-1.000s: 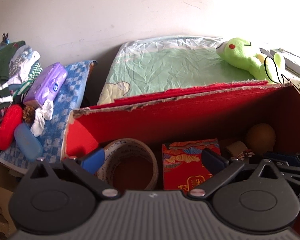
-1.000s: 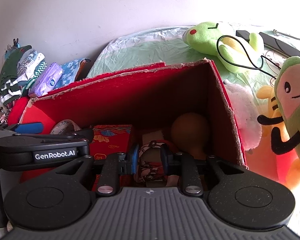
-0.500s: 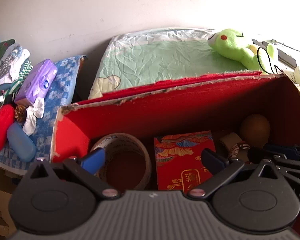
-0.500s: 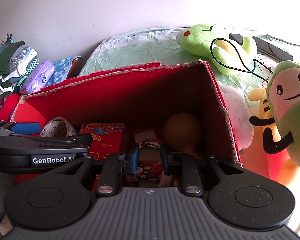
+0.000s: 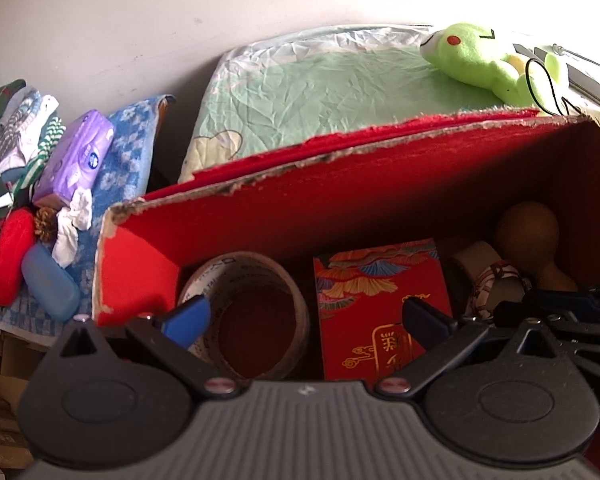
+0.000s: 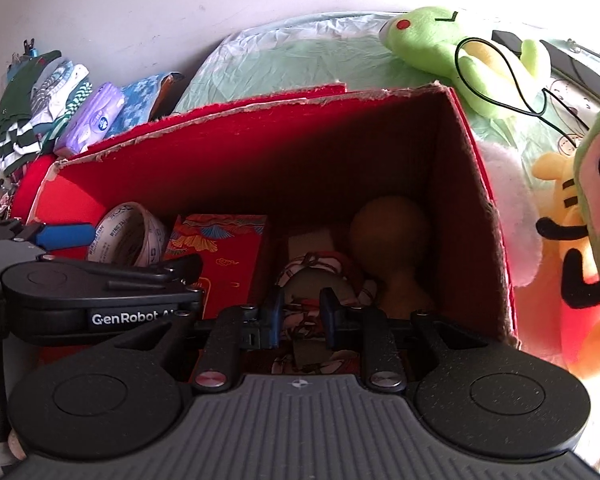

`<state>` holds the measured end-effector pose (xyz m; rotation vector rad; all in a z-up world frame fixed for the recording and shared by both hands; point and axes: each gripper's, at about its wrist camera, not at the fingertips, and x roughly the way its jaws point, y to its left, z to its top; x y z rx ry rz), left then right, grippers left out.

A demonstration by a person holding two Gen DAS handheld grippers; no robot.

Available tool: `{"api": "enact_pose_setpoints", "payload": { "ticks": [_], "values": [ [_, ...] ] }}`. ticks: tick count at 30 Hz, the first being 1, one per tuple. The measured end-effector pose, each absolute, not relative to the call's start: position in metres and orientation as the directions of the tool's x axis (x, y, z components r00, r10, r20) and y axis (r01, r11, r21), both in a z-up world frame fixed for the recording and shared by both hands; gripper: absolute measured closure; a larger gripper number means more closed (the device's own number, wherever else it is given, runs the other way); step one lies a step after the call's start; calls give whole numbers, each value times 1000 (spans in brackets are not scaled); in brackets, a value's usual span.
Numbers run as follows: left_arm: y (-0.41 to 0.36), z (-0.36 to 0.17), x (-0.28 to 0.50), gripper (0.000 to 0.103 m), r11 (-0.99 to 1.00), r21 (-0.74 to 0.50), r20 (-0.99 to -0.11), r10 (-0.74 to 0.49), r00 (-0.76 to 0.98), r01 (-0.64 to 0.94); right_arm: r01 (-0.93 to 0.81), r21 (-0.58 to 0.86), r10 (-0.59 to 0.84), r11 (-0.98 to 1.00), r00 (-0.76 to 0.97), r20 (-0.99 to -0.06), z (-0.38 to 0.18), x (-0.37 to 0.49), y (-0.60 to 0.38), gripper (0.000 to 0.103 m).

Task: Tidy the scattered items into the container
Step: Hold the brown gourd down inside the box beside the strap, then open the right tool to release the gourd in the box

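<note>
Red-patterned bundle sits between the right hand-held gripper fingers.

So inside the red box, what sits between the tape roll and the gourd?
The red packet, then a small patterned bundle right beside the gourd; the tape roll lies at the other end. The left wrist view shows it best.

Red box floor crowded: tape roll, red packet, gourd; open above

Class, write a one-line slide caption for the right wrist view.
Right tongs grip a small patterned item inside the red box, beside a tape roll.
</note>
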<state>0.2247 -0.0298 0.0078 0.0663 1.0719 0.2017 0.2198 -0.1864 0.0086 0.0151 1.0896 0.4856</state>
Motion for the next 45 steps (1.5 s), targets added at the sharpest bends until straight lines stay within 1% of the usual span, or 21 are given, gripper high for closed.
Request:
{"api": "enact_pose_setpoints", "payload": {
  "ticks": [5,9,16,21,24,28,31,34,36,38,40,41,43,44,45],
  "values": [
    [-30,10,224,1,980,147,-858,193,476,-134,-379,251,396,891,376,-838,9,217,-187,80],
    [-31,13,221,2,981,145,-845,190,500,-127,-377,222,375,899,402,-835,11,215,-186,80],
    [-29,12,220,1,981,131,-850,184,493,-140,-379,177,343,908,429,-836,12,212,-184,79],
    [-32,11,221,1,977,166,-848,210,488,-131,-384,155,326,910,435,-839,12,213,-182,79],
    [-30,12,220,1,975,165,-842,216,494,-146,-373,154,320,915,437,-841,12,213,-183,79],
    [-29,16,216,1,965,184,-813,257,522,-188,-354,141,303,925,460,-835,12,211,-183,79],
    [-33,18,214,1,961,209,-795,274,542,-179,-344,114,280,932,484,-829,13,208,-182,79],
    [-33,26,210,1,961,206,-774,274,570,-182,-346,98,269,933,489,-830,13,209,-181,79],
    [-30,35,203,1,964,167,-767,258,587,-206,-334,117,281,935,499,-820,15,209,-184,76],
    [-27,46,194,1,969,98,-765,218,606,-225,-336,112,286,935,529,-799,18,203,-186,71],
    [-28,57,184,1,970,79,-749,211,628,-231,-337,90,270,937,540,-797,25,195,-184,59],
    [-29,62,178,1,969,79,-741,213,637,-232,-342,81,269,936,546,-793,30,190,-184,55],
    [-31,71,168,1,970,62,-740,202,642,-234,-361,67,279,930,578,-767,45,178,-184,42],
    [-31,75,162,1,970,46,-743,194,640,-241,-364,58,280,930,597,-752,52,173,-185,39],
    [-30,79,156,1,968,25,-748,183,638,-249,-365,39,271,930,610,-744,59,167,-186,33]
  ]
}}
